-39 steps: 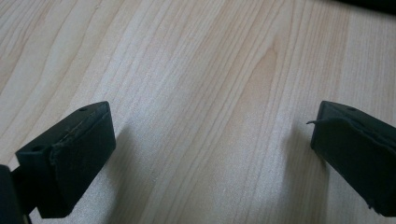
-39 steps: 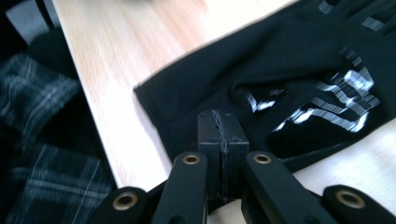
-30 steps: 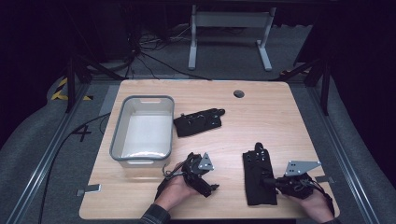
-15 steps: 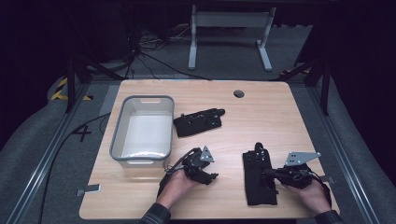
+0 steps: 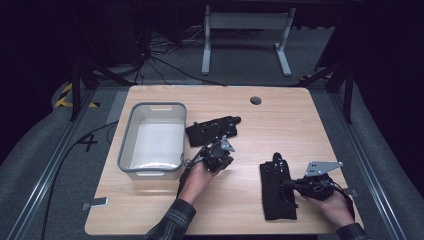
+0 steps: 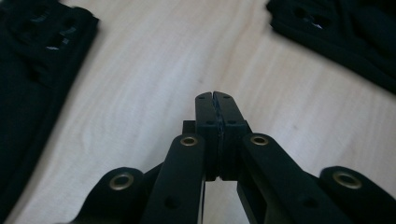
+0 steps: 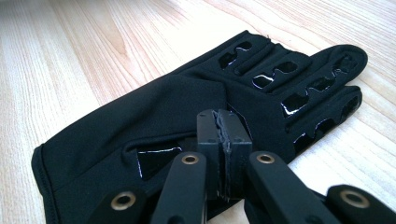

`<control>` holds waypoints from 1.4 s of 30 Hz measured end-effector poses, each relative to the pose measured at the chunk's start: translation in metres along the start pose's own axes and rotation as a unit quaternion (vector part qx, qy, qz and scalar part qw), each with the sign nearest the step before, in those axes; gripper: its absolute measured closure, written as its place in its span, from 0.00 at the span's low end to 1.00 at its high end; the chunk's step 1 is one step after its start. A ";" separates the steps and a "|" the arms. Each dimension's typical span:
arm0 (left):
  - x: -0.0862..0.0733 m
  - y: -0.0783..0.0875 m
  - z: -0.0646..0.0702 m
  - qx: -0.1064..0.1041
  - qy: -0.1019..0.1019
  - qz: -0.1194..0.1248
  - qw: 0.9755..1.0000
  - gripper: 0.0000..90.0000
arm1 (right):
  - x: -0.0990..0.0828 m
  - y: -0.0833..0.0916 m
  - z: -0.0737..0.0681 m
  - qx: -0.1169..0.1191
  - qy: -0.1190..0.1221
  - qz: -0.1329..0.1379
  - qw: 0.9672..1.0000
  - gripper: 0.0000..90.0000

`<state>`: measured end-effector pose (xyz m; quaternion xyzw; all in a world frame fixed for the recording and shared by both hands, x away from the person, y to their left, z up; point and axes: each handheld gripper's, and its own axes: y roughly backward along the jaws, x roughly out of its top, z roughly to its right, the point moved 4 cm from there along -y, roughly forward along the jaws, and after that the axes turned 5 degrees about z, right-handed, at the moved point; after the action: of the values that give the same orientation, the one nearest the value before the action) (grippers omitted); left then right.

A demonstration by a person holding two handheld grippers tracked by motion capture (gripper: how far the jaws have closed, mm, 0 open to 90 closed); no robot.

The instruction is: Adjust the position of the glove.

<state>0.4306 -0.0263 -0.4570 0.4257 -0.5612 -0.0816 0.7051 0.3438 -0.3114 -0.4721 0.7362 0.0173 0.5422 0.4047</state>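
Two black gloves lie on the wooden worktop (image 5: 300,125). The near glove (image 5: 277,192) lies flat toward the front right, fingers pointing away from the person; the far glove (image 5: 212,130) sits mid-worktop, just right of the grey plastic bin (image 5: 152,172), fingers pointing right.

In the right gripper view the near glove (image 7: 187,107) shows cut-out slots along its fingers, and the right tool (image 7: 223,114) hangs over the glove's back with its jaws pressed together, nothing between them (whether the tips touch the fabric, I cannot tell). From above, the right tool (image 5: 290,185) reaches in from the right at the glove's edge, the right hand (image 5: 332,202) behind it.

The left tool (image 6: 215,95) is closed too, jaws tight and empty, hovering over bare wood with a glove at each upper corner of its view. From above, the left tool (image 5: 220,150) sits just below the far glove, held by the left hand (image 5: 197,175) beside the bin's front right corner.
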 end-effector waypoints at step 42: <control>0.023 -0.055 -0.053 0.075 0.063 -0.048 0.994 1.00 | 0.000 0.004 0.000 0.004 0.002 0.003 1.000 1.00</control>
<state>0.5042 -0.0474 -0.4792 0.5084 -0.4990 -0.0463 0.7002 0.3422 -0.3138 -0.4695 0.7365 0.0178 0.5448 0.4005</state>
